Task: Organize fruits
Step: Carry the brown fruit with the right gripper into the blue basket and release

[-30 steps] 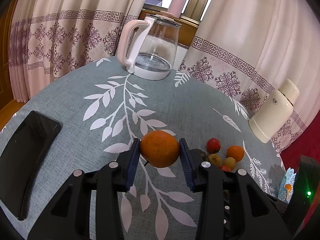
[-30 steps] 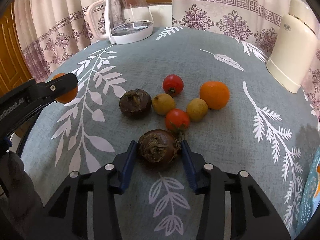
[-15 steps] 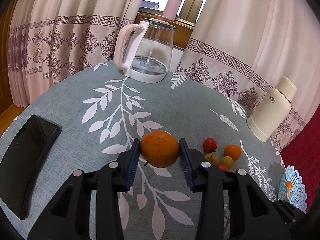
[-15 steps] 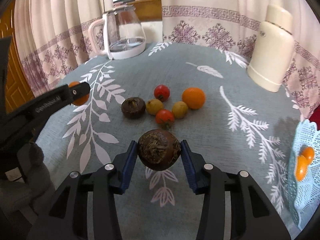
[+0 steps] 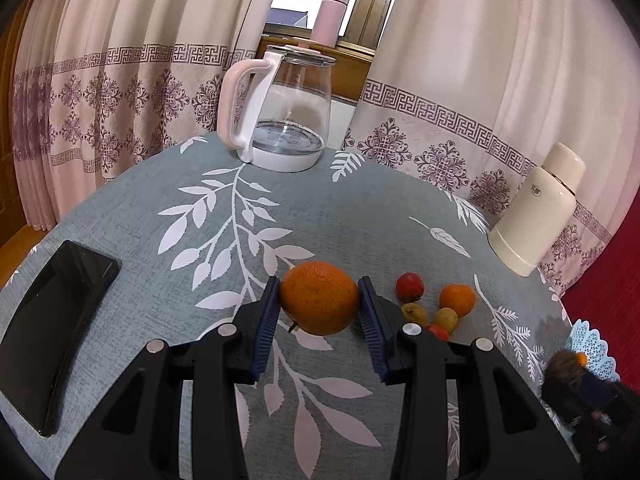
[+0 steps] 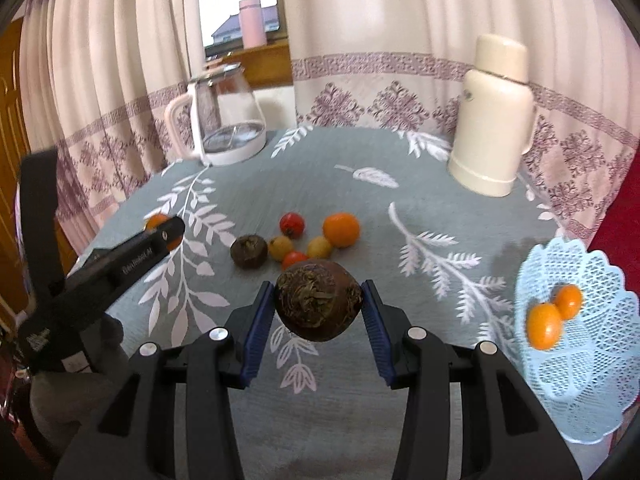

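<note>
The left tool (image 5: 320, 300) is clamped on an orange (image 5: 319, 297), both blue pads pressed to its sides, and holds it clear above the tabletop (image 5: 360, 216). The right tool (image 6: 319, 306) is clamped the same way on a dark brown fruit (image 6: 319, 305), also lifted off the cloth. In the right wrist view the left tool shows at the left edge, its orange peeking past the fingertip. On the grey leaf-patterned cloth a small cluster lies loose: a second brown fruit (image 6: 249, 251), a red fruit (image 6: 292, 224), a smaller orange (image 6: 341, 229), two yellow fruits (image 6: 281, 247) side by side, and another red one (image 6: 295, 258) just behind the held brown fruit. At the right edge sits a pale blue lace-like basket (image 6: 580, 372) with two small orange fruits (image 6: 554, 316) touching each other inside. A glass kettle (image 5: 280, 116) stands at the far side of the tabletop, a cream flask (image 5: 538, 216) far right, and a black phone (image 5: 52, 324) lies flat near the left edge. Patterned curtains (image 5: 120, 80) hang behind.
</note>
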